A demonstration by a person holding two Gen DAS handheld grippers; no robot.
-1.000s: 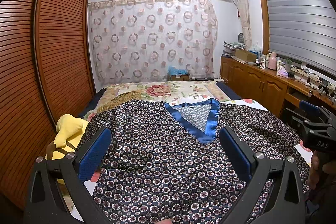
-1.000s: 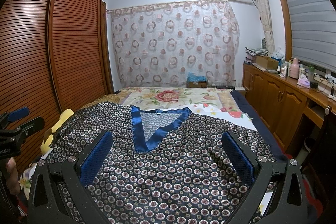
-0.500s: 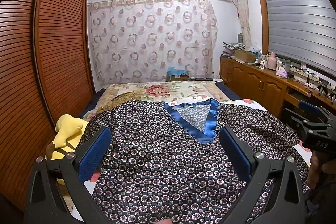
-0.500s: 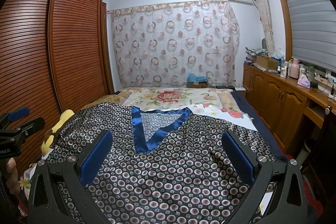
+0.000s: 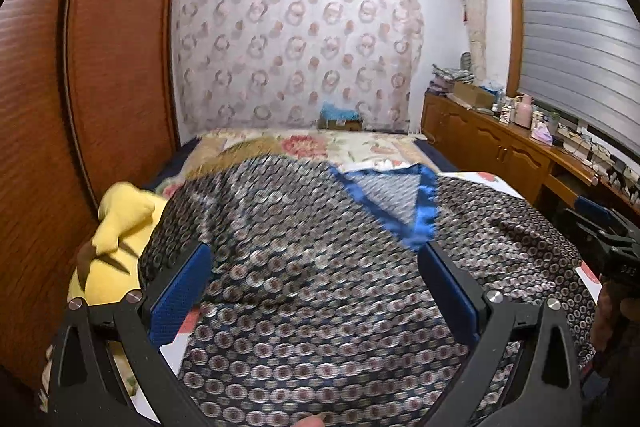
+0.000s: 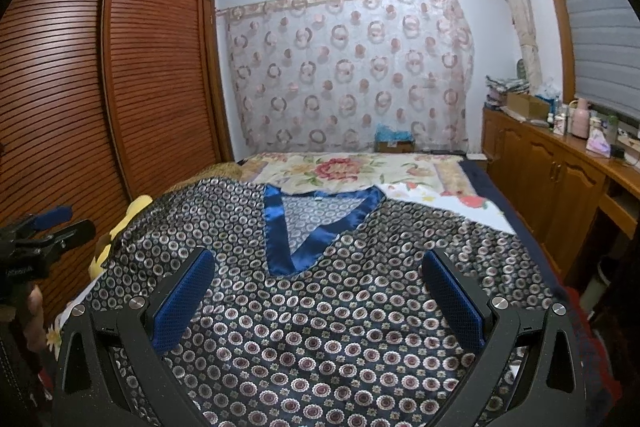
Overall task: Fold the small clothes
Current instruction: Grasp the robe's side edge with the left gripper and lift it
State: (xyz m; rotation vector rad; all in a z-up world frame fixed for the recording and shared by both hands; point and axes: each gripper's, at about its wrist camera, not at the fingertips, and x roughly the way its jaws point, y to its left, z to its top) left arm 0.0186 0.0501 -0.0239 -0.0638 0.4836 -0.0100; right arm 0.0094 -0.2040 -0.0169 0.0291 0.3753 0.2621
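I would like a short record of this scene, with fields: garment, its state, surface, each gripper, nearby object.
garment: patterned top with blue V-neck trim
state: spread flat, not yet folded
surface: bed with floral sheet
left gripper: open, above the top, holding nothing; view is blurred
right gripper: open, above the top, holding nothing
nearby object: yellow plush toy at the top's left edge, beside the wooden wardrobe

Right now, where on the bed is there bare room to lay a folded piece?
Free: the floral bedspread beyond the patterned top, up to the cardboard box at the curtain. Crowded: the top covers the near bed, and a yellow plush toy fills its wardrobe side.
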